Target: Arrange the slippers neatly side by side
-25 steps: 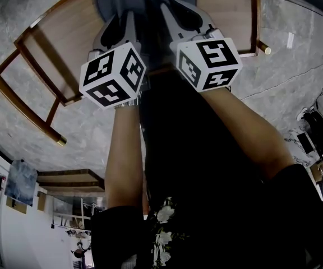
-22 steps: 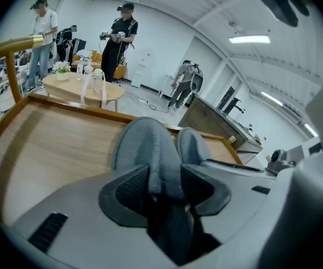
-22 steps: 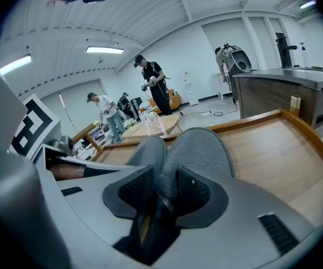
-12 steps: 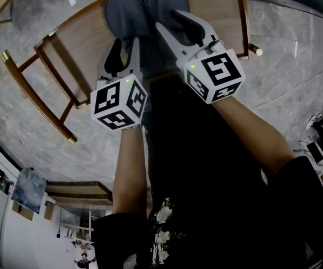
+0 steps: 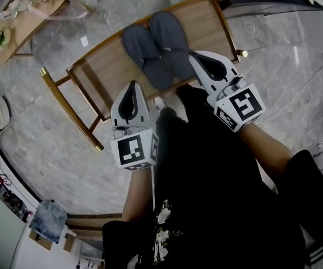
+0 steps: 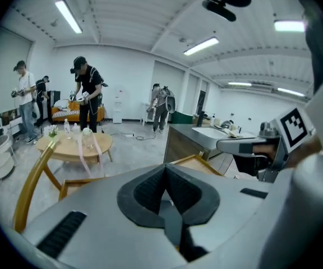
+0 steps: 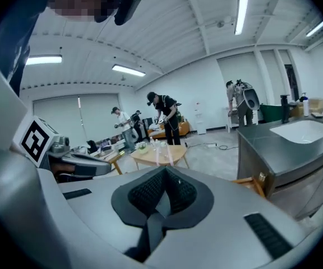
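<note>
Grey marble floor [image 5: 55,150]. White walls [image 6: 128,77], ceiling strip lights [image 6: 67,15]. Round wooden table [image 6: 77,144] ahead-left of left gripper [image 6: 164,170]; grey counter [image 7: 285,150] ahead-right of right gripper [image 7: 162,175].

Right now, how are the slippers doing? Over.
Left gripper, right gripper: just closed, both empty. Slippers side by side on wooden bench. Nothing in the way.

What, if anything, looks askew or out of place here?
Nothing stands out. The slippers lie side by side on the bench, pointing the same way. The left tongs and right tongs have just closed on nothing.
</note>
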Action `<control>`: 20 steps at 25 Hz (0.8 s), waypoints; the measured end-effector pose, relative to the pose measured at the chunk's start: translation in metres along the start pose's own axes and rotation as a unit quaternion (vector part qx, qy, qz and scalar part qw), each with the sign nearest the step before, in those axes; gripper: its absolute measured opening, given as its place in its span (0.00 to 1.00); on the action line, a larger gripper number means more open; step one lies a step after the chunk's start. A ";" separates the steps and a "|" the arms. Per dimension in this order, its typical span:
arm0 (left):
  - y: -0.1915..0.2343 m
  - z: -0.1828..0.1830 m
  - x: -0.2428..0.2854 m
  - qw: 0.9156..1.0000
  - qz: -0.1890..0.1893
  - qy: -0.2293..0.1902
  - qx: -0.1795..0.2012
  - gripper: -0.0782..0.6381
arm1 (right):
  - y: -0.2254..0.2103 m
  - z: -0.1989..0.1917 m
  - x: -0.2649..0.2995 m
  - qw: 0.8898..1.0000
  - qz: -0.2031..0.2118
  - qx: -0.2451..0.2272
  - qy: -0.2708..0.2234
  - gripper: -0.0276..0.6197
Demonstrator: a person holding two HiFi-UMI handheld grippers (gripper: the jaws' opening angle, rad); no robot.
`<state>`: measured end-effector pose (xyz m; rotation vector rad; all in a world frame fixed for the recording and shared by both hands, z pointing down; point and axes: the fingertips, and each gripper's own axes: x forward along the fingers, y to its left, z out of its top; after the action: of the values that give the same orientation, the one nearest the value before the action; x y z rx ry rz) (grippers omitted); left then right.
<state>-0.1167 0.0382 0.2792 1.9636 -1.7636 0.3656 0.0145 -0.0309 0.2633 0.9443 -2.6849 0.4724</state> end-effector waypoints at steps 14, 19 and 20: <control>0.019 0.075 -0.106 0.986 -0.047 -0.129 0.095 0.11 | 0.061 0.051 -0.092 0.986 -0.113 -0.056 -0.105 0.04; 0.009 0.092 -0.136 0.981 -0.071 -0.157 0.092 0.11 | 0.076 0.066 -0.123 0.981 -0.143 -0.062 -0.119 0.04; 0.008 0.093 -0.140 0.979 -0.074 -0.163 0.095 0.11 | 0.079 0.071 -0.127 0.980 -0.144 -0.060 -0.126 0.04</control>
<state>-0.1540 0.1107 0.1319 2.3871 -1.8162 0.1725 0.0503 0.0707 0.1376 1.4123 -2.6869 0.1349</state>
